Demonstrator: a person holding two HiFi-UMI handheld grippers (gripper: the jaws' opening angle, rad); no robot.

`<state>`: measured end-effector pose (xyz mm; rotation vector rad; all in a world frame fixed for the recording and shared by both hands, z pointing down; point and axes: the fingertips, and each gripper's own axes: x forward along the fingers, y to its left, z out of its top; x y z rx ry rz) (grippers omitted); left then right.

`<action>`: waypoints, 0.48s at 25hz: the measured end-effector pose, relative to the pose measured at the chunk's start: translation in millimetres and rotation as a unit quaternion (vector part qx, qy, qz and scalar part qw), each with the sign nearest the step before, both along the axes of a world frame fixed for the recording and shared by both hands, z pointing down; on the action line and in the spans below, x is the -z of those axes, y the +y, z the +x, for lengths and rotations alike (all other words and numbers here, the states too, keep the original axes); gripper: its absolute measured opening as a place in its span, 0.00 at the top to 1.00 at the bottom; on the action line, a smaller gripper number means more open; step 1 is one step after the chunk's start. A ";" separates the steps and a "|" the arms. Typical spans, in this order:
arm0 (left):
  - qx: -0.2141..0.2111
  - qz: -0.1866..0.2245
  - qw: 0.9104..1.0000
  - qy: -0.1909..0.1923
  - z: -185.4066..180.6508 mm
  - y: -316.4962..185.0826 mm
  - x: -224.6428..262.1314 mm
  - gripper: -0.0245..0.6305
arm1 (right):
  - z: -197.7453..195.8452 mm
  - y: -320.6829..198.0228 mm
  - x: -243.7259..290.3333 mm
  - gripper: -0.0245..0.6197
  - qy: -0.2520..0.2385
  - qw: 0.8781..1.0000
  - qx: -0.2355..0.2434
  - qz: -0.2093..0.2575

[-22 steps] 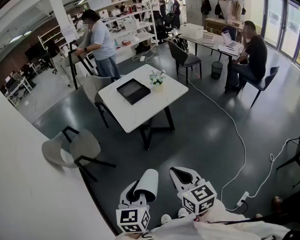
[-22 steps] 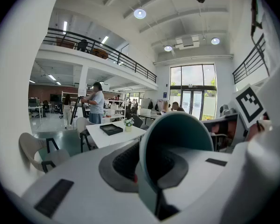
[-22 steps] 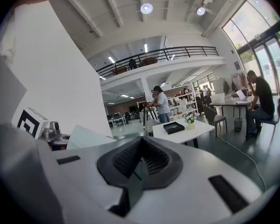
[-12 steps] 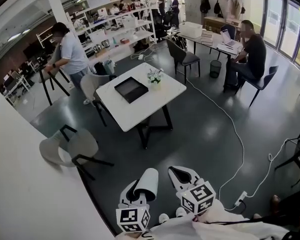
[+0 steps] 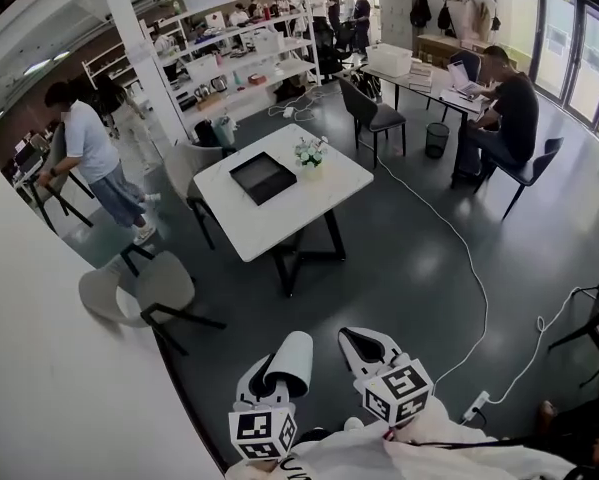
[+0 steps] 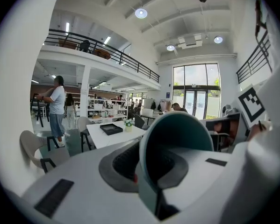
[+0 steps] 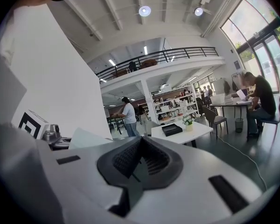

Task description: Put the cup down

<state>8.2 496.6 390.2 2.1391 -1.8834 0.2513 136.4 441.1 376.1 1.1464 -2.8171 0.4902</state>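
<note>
White outside, teal inside, the cup point(image 5: 291, 360) sits at the bottom centre of my head view. My left gripper point(image 5: 272, 380) is clamped on its wall, and its mouth faces that gripper's camera. Just right of it, my right gripper point(image 5: 370, 348) has its jaws pressed together on nothing. At upper centre a white table point(image 5: 309, 213) carries a black tray point(image 5: 264, 178), well apart from both.
</note>
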 end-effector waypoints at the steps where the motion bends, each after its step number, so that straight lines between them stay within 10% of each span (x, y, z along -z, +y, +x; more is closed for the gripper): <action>1: 0.002 0.001 1.000 -0.001 1.5 -0.4 0.2 0.91 | 2.5 -1.9 0.1 0.95 0.000 1.000 0.000 0.001; 12: -0.002 0.007 1.000 -0.003 1.4 -31.5 4.4 0.91 | 8.6 -29.1 2.8 0.95 -0.004 1.000 -0.009 0.002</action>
